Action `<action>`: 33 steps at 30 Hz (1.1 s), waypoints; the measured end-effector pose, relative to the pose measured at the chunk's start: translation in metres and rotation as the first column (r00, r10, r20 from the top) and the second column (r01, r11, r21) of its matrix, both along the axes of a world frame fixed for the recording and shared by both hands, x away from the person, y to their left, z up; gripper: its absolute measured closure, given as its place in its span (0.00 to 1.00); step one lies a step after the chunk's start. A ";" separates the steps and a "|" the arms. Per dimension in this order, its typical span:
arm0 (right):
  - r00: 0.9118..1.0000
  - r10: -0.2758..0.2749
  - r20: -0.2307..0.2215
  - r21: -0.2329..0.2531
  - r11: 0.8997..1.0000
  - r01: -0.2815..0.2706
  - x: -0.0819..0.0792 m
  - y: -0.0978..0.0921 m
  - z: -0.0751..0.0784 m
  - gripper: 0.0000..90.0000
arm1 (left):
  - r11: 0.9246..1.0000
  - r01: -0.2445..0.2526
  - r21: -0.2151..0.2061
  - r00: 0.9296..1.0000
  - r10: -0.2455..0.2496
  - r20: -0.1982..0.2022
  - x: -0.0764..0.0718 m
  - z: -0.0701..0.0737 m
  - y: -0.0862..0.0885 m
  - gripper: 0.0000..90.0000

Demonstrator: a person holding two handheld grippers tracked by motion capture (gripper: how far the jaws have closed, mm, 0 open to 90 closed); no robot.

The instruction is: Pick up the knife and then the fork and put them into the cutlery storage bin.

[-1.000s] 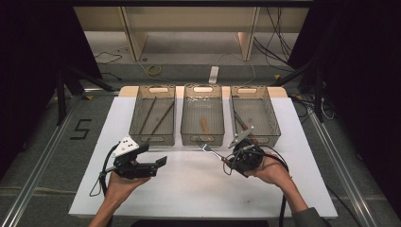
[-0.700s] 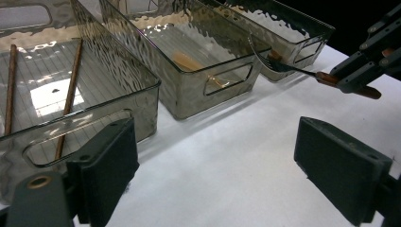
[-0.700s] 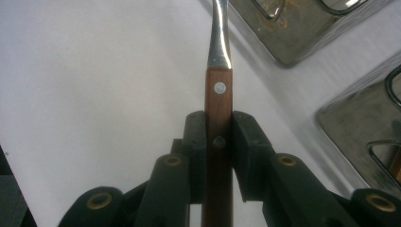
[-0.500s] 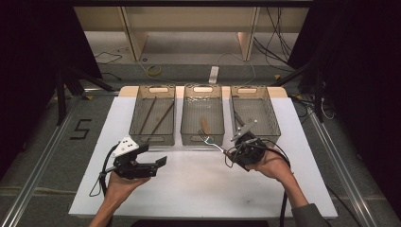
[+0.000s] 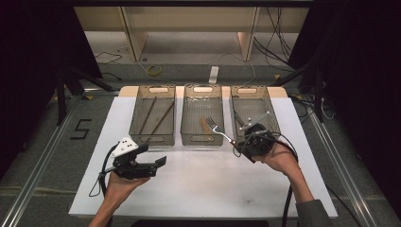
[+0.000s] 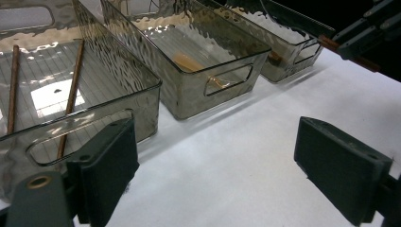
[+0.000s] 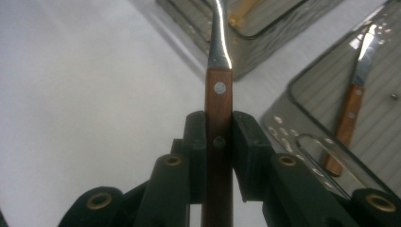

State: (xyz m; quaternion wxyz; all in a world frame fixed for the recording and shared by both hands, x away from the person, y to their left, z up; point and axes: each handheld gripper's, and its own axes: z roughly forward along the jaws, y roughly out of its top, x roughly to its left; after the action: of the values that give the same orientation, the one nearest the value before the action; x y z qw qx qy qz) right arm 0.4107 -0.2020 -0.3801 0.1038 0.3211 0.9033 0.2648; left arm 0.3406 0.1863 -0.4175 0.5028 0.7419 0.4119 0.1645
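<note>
fork (image 7: 218,90) pinched by its wooden handle in right tool (image 7: 218,137), tines over middle bin (image 5: 202,116); left tool (image 6: 215,165) spread wide above tabletop (image 5: 198,179).

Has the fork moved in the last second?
Yes. The fork, clamped in the right hand-held gripper, has risen and gone forward: its tines lay by the middle bin's near wall and now hang over the bin's inside.

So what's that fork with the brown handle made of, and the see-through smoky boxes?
The fork with the brown handle: likely reddish wood, riveted, with a shiny steel-looking neck. The see-through smoky boxes: probably rippled, glossy plastic; glass can't be ruled out.
</note>
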 end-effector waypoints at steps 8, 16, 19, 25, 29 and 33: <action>0.998 -0.052 0.016 0.018 0.998 0.052 0.014 -0.013 0.006 0.86 | 1.000 -0.003 -0.004 1.000 0.003 0.001 0.001 0.000 -0.001 0.15; 0.993 -0.112 0.032 0.022 0.994 0.111 0.032 -0.021 0.018 0.86 | 1.000 0.001 -0.009 1.000 -0.001 0.003 0.001 0.000 -0.001 0.15; 0.990 -0.134 0.035 0.017 0.991 0.133 0.040 -0.024 0.021 0.86 | 1.000 0.000 -0.010 1.000 0.000 0.004 0.001 0.000 -0.001 0.15; 0.984 -0.175 0.032 0.015 0.985 0.175 0.053 -0.029 0.023 0.86 | 1.000 0.001 -0.009 1.000 0.000 0.004 0.001 0.000 -0.001 0.15; 0.979 -0.200 0.030 0.007 0.980 0.199 0.062 -0.032 0.022 0.86 | 1.000 0.002 -0.009 1.000 -0.002 0.005 0.001 0.000 -0.001 0.15; 0.972 -0.236 0.024 0.008 0.972 0.236 0.071 -0.035 0.021 0.86 | 1.000 -0.001 -0.012 1.000 0.001 0.006 0.001 0.000 -0.001 0.15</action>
State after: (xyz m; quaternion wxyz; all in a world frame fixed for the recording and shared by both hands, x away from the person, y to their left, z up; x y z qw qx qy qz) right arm 0.4814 -0.2366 -0.3590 0.1449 0.4230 0.8568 0.2567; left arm 0.3418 0.1853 -0.4176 0.5084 0.7383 0.4117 0.1642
